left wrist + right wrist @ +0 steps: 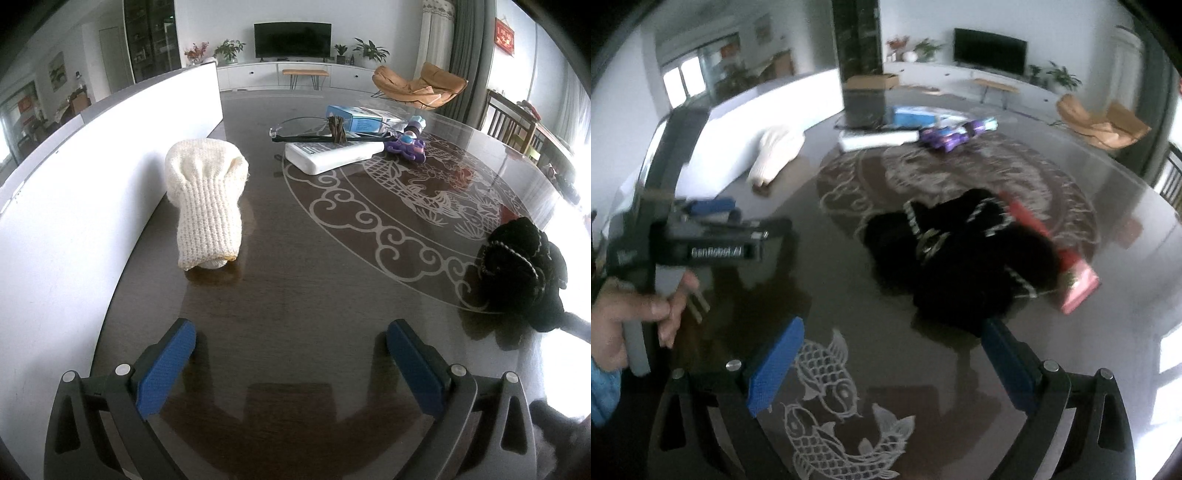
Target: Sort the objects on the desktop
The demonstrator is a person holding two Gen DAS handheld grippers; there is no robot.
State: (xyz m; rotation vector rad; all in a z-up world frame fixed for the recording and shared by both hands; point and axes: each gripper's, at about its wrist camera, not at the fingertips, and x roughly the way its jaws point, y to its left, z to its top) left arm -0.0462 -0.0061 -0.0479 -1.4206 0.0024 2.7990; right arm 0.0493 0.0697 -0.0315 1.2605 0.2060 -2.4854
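We see a cream knitted glove (207,206) lying beside the white wall. A black glove (964,254) lies crumpled mid-table, partly covering a red packet (1078,280).

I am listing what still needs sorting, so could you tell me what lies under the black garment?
A red packet pokes out beneath the black garment; its covered part stays hidden.

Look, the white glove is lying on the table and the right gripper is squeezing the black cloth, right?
Not quite. The white glove does lie on the table, but the right gripper is open and empty; the black cloth lies just beyond its fingers. The right wrist view shows it.
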